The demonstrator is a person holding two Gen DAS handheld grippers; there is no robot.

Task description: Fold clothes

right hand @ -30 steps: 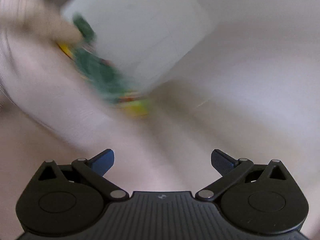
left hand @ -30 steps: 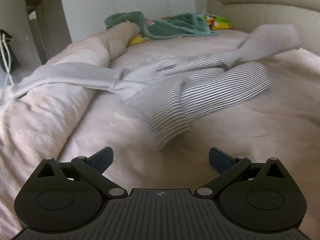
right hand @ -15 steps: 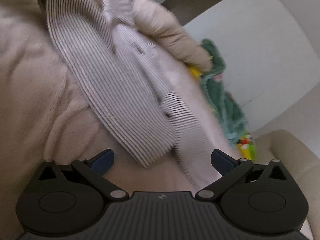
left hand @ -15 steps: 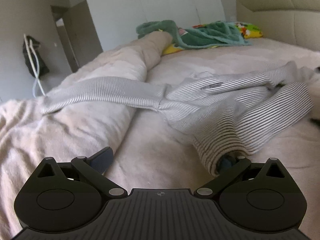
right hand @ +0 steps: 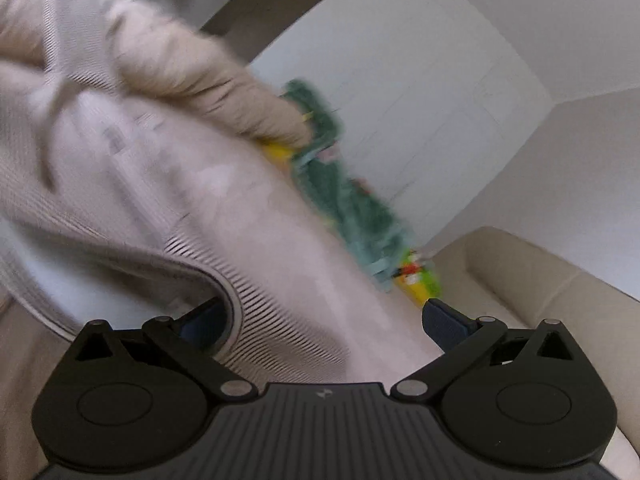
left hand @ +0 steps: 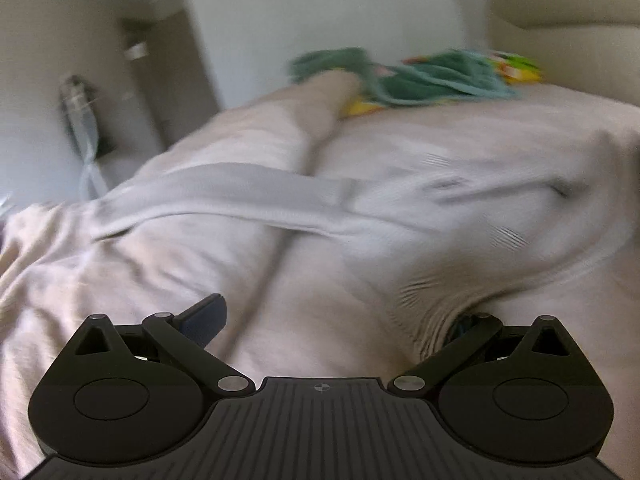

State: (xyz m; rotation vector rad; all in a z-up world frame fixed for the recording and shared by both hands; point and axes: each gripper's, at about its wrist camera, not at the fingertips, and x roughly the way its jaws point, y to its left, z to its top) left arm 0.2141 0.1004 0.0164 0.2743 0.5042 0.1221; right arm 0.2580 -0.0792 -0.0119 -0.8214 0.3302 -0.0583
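**Item: striped garment** [left hand: 460,208]. Lies spread and rumpled across the bed [left hand: 320,300], filling the centre and right of the left wrist view and the left half of the right wrist view. One long sleeve [left hand: 224,192] runs out toward the left of the frame over a ridge of bedding.

**Progress.** Early, by the look of it. No neat fold shows; the cloth is bunched and creased. Flattening, sleeve folds and body folds all appear to be left.

**Left gripper** [left hand: 336,316]. Fingers stand wide apart. The left finger [left hand: 204,316] is bare; a hem of the garment is draped over the right one at lower right of the frame. Nothing is pinched.

**Right gripper** [right hand: 324,320]. Fingers wide apart. A curved ribbed edge of the garment [right hand: 240,300], possibly the neck or hem, wraps round the left finger; the right finger [right hand: 446,322] is clear. Nothing is pinched here either.

**Materials.** Garment: thin knit, fine grey-and-white stripes, limp, ribbed at the edges. Bed cover: pale pink, soft, plush-looking, heaped in a roll. Both views are motion-blurred.

**Other.** Green cloth [left hand: 420,76] with yellow patches at upper centre of the left view; padded beige headboard [left hand: 568,0] at upper right.
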